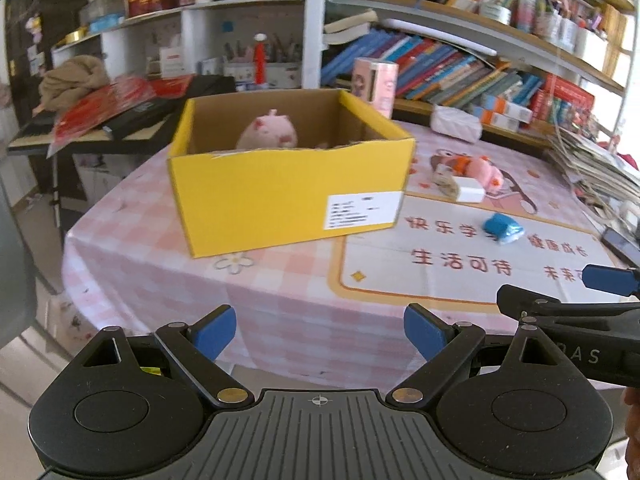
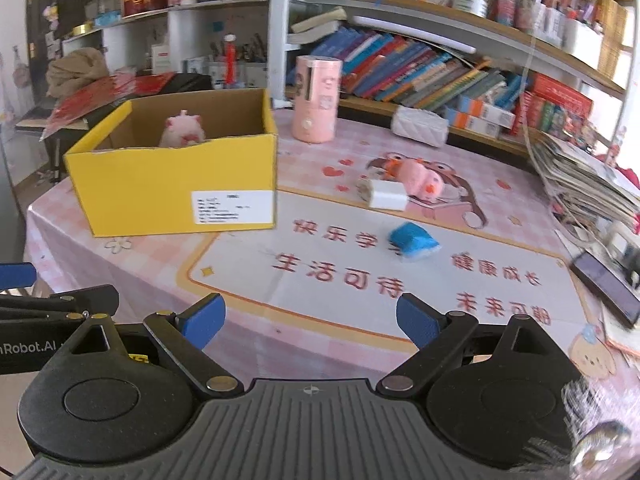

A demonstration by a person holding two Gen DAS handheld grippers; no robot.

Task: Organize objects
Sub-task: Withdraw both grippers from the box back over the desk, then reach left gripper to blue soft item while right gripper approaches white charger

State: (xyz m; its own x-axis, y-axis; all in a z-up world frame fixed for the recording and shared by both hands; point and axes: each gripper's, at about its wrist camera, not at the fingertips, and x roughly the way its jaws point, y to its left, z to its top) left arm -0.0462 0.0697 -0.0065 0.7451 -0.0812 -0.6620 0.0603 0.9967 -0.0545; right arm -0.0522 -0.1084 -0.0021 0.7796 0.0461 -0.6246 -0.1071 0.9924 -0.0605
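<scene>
Blue-padded, both tongs hang spread wide and empty above the near edge of the bench (image 2: 248, 304). Ahead of the right tongs (image 2: 310, 318), slightly to their right, lies the blue packet (image 2: 412, 241), its long axis slanting across the reach; the left tongs (image 1: 320, 330) sit farther off, facing the yellow box (image 1: 280, 192). I'd judge the right nearer. Only the right view shows the pink canister (image 2: 317, 99) whole; the box hides half in the left.

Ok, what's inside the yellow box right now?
A pink plush toy sits inside the yellow box, near its back wall; its top shows above the front rim. The box's front wall hides the floor and the toy's lower part, so anything else lying in there cannot be seen.
</scene>
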